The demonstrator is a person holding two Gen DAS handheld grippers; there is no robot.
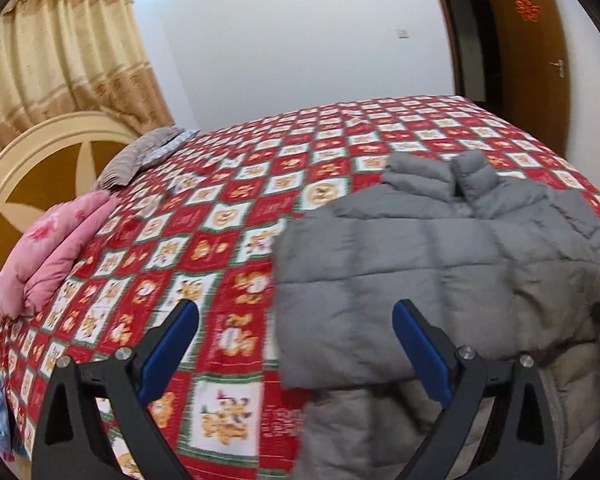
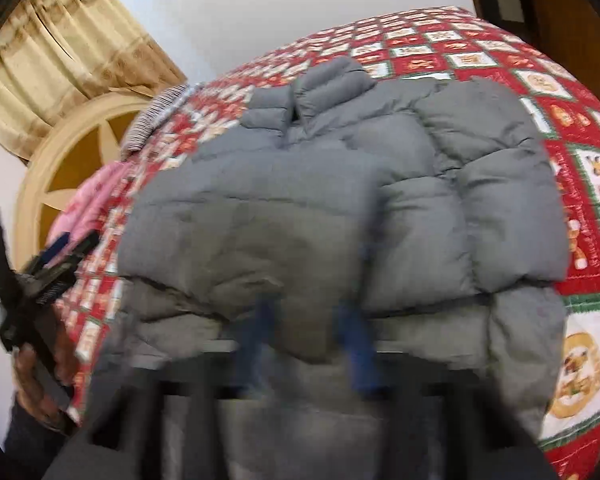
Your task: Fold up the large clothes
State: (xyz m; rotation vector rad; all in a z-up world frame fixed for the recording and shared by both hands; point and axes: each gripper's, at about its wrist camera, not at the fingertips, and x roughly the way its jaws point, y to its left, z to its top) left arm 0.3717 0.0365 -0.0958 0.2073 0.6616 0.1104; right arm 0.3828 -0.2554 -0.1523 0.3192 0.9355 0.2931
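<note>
A grey puffer jacket (image 1: 440, 260) lies on the bed, collar at the far end, with its lower part hanging over the near edge. My left gripper (image 1: 296, 308) stands wide open above the jacket's left edge, and nothing is between its blue pads (image 1: 172, 344). In the right wrist view the jacket (image 2: 300, 200) fills the middle. My right gripper (image 2: 306, 308) is blurred, its blue fingers (image 2: 356, 344) close together and pinching a fold of the jacket near the bed edge. A hand holds the left gripper (image 2: 72, 246) at the far left.
The bed carries a red and white checked quilt (image 1: 228, 208). A folded pink blanket (image 1: 56, 248) and a grey striped pillow (image 1: 140, 156) lie by the round headboard (image 1: 32, 168). Beige curtains (image 1: 60, 52) hang behind, and a brown door (image 1: 532, 40) stands at the far right.
</note>
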